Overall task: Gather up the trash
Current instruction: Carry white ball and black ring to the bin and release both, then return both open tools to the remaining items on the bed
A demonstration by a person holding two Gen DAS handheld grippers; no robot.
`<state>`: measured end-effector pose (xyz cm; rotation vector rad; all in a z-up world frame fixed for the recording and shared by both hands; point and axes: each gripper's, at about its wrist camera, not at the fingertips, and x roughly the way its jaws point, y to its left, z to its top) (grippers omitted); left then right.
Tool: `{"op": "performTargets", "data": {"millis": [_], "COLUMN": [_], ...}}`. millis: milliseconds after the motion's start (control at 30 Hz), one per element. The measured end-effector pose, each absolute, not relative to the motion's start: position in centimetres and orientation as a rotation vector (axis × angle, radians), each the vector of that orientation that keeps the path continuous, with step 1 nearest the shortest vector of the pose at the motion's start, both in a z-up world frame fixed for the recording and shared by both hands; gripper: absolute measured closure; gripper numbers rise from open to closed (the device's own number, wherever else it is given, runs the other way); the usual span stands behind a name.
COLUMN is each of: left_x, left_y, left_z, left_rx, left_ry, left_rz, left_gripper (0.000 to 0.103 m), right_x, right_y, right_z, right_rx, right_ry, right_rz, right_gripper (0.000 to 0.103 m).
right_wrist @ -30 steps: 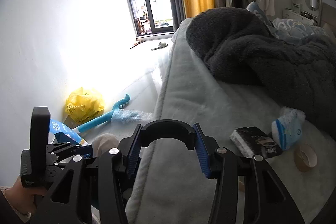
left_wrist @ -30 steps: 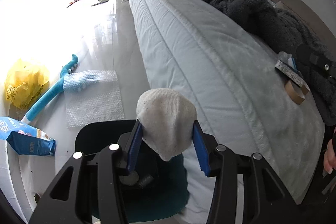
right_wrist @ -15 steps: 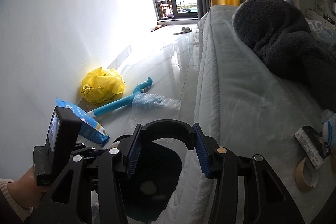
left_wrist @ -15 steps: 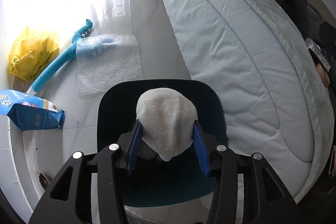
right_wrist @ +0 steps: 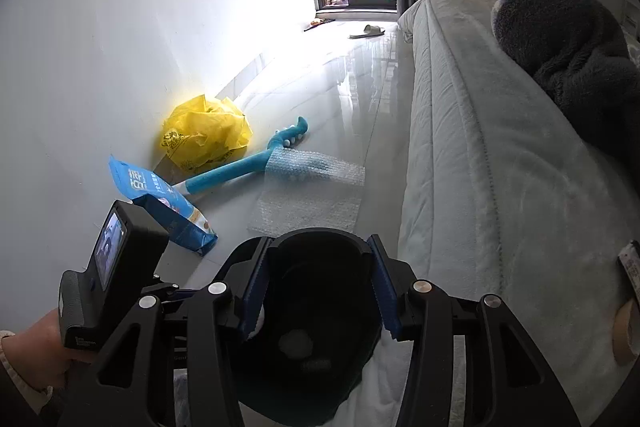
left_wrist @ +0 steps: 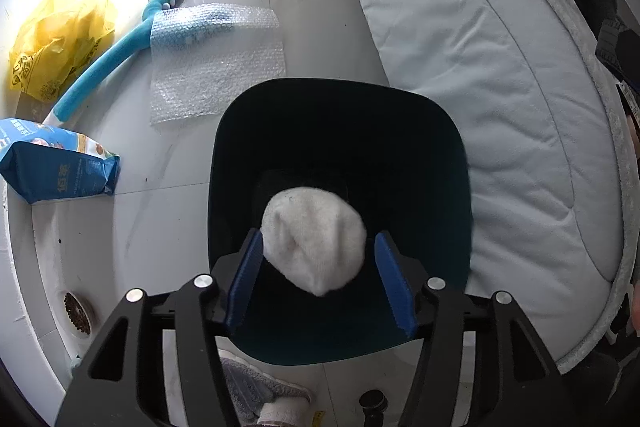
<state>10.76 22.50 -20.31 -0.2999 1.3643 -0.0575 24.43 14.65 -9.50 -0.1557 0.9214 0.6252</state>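
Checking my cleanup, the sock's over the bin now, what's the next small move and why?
Probably let the left tool finish opening: the sock hangs over the dark bin, held by the right tool; the right pad is already clear of it.

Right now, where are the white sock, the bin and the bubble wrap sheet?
White sock [left_wrist: 314,237], left wrist view, middle of the bundle.
Bin [left_wrist: 340,95], left wrist view, far rim.
Bubble wrap sheet [right_wrist: 312,199], right wrist view, sheet's centre.
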Motion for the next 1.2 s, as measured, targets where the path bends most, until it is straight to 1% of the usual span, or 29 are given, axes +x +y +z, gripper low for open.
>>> {"op": "performTargets", "data": {"millis": [133,267,333,633,800,967,1100,1167,1200], "left_x": [10.5,10.3,10.2,9.6,9.1,8.8,8.5,8.5,8.5], "left_y": [23.5,24.7,25.3,27.8,28.6,28.7,28.4,28.1,27.8], "left_z": [-19.9,-18.8,-18.0,-13.8,-11.1,-8.6,-6.9,-5.9,-5.5], "left_rx": [-0.304,-0.318,-0.336,-0.332,-0.283,-0.230,-0.210,-0.204,-0.205], "left_ry": [1.348,1.294,1.248,1.019,0.883,0.794,0.734,0.702,0.685], "left_rz": [-0.044,-0.032,-0.031,0.043,0.063,0.063,0.055,0.050,0.048], "left_gripper": [0.032,0.028,0.021,0.020,0.020,0.020,0.020,0.020,0.020], "right_x": [24.6,24.8,24.8,24.7,24.3,23.6,22.8,22.6,22.6], "right_y": [15.9,17.1,17.6,19.3,20.3,21.4,21.7,21.7,21.5], "right_z": [-10.9,-12.4,-13.1,-16.1,-18.1,-19.5,-20.3,-20.4,-20.3], "right_rx": [-0.178,-0.202,-0.212,-0.225,-0.246,-0.282,-0.317,-0.325,-0.326], "right_ry": [0.963,1.002,1.020,1.110,1.161,1.196,1.219,1.223,1.222], "right_rz": [0.629,0.630,0.630,0.638,0.649,0.666,0.684,0.688,0.688], "right_gripper": [0.054,0.054,0.054,0.054,0.054,0.054,0.050,0.044,0.043]}}
